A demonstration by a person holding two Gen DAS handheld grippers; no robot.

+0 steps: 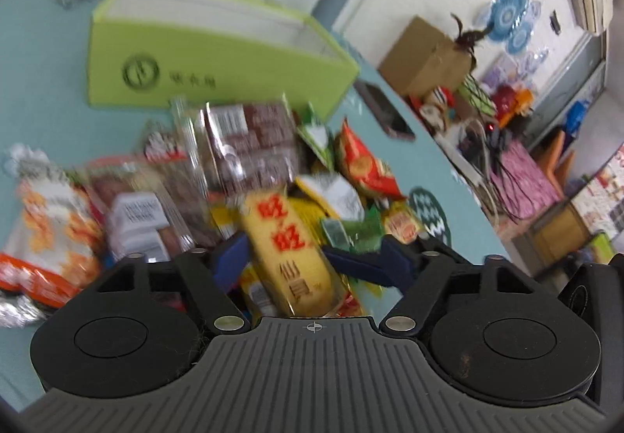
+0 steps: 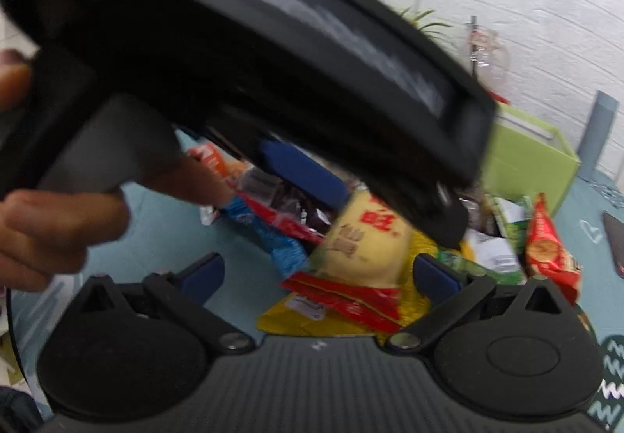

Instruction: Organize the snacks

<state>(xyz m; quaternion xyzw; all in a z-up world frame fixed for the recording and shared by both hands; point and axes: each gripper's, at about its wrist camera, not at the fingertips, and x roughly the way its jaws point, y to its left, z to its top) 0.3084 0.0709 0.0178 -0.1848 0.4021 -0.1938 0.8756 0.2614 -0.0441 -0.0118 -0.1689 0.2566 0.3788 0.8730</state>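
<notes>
Yellow film packet (image 1: 288,250), red characters on its face, item in hand: it stands lower centre of the left wrist view between the blue-padded fingers (image 1: 234,257) of the left gripper (image 1: 308,261). Both pads look to meet its sides, though blur makes firm contact hard to confirm. Grip is at about half span.

Snack pile (image 1: 241,160): mixed wrappers heaped mid-frame on the teal counter (image 1: 50,90).

Green box (image 1: 202,59): open-topped, upper left, behind the pile; the likely destination.

Right gripper (image 2: 316,273): fingers spread wide, holding nothing, low in the right wrist view just before the same packet (image 2: 362,246).

Phone (image 1: 384,109): flat on the counter, right of the box.

Risks, as judged: slick film may slide from a light pinch; a hard squeeze may crush the contents; neighbouring wrappers lapping the packet may drag along; the two grippers, close together, may collide.
</notes>
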